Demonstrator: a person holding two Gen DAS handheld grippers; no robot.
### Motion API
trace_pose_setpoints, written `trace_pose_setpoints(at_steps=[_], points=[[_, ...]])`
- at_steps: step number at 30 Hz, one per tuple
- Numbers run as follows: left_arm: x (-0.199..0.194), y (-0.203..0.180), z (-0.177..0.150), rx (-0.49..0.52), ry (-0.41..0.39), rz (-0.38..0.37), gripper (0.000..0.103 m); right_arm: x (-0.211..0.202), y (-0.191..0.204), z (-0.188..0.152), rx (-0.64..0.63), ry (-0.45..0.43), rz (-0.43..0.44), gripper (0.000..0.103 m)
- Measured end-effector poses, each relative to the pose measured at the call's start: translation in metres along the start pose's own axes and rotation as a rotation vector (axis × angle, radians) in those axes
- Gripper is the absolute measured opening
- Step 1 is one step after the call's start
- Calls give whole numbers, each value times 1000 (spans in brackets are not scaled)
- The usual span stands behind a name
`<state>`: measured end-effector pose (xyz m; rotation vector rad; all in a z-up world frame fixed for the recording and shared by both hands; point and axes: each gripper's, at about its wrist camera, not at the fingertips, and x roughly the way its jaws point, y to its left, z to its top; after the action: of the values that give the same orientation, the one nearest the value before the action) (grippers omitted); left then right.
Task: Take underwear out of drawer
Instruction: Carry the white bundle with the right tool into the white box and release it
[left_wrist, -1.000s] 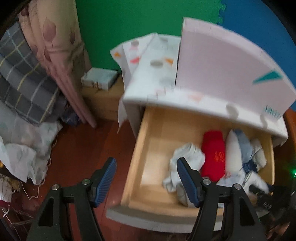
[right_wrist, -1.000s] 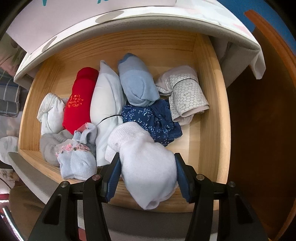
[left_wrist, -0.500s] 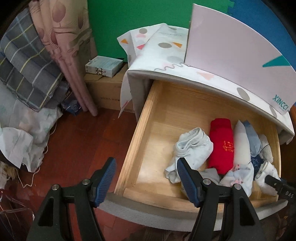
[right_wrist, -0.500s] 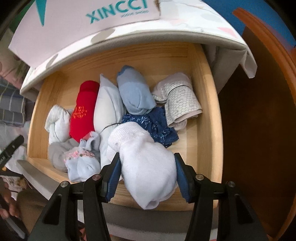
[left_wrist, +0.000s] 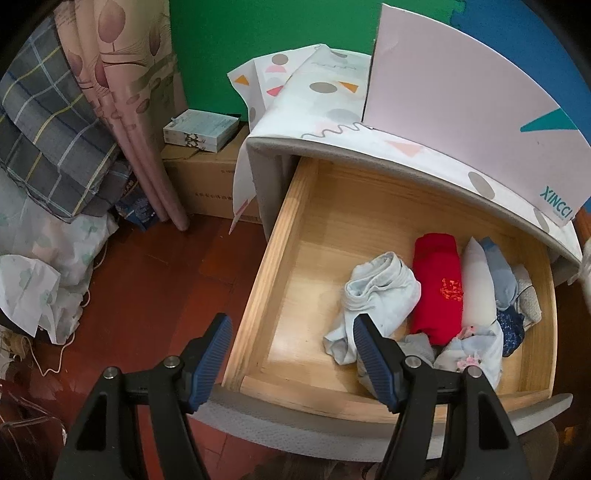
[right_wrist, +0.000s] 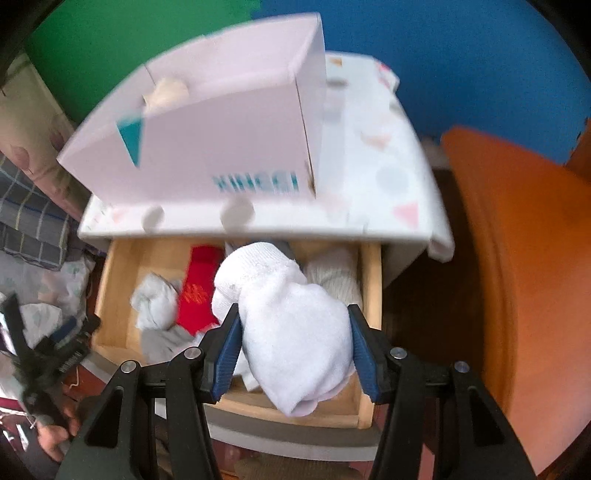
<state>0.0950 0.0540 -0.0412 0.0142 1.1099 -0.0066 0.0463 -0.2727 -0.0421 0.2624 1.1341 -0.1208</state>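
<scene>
Right gripper (right_wrist: 293, 352) clamped on white bundle (right_wrist: 291, 325), held above the open drawer (left_wrist: 258, 295). Left gripper (left_wrist: 291, 356) spread wide, holding nothing, over the drawer's front left corner. Red roll (left_wrist: 437, 288) and other folded pieces lie inside. Pink box (right_wrist: 221, 147) on top.

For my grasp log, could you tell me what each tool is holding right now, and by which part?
The right tool grips the white rolled bundle across its middle, one finger on each side. The left tool is open and holds nothing.
</scene>
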Motion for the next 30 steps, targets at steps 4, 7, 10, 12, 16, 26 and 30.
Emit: trace_pose_setpoints(at_steps=[4,7,10,12,16,26,30], points=[[0,0,0,1,-1,-1,70,-26,7,25,-16,-56,6,51],[0,0,0,4,-4,1,70,-45,16,50,-30,-107,10,51],[0,0,0,6,-7,2,70,-56,26,74,-39,-149,11,51],[0,-1,0,8,-8,-2,70,-60,30,88,-38,-165,15,51],[0,-2,0,19,-12,0,70,-51,42,119,-49,-162,3,51],[0,-7,0,48,-21,14,70,24,65,153,-67,-43,-23,52],[1,-7,0,49,-19,14,70,48,73,155,-78,-10,-32,52]])
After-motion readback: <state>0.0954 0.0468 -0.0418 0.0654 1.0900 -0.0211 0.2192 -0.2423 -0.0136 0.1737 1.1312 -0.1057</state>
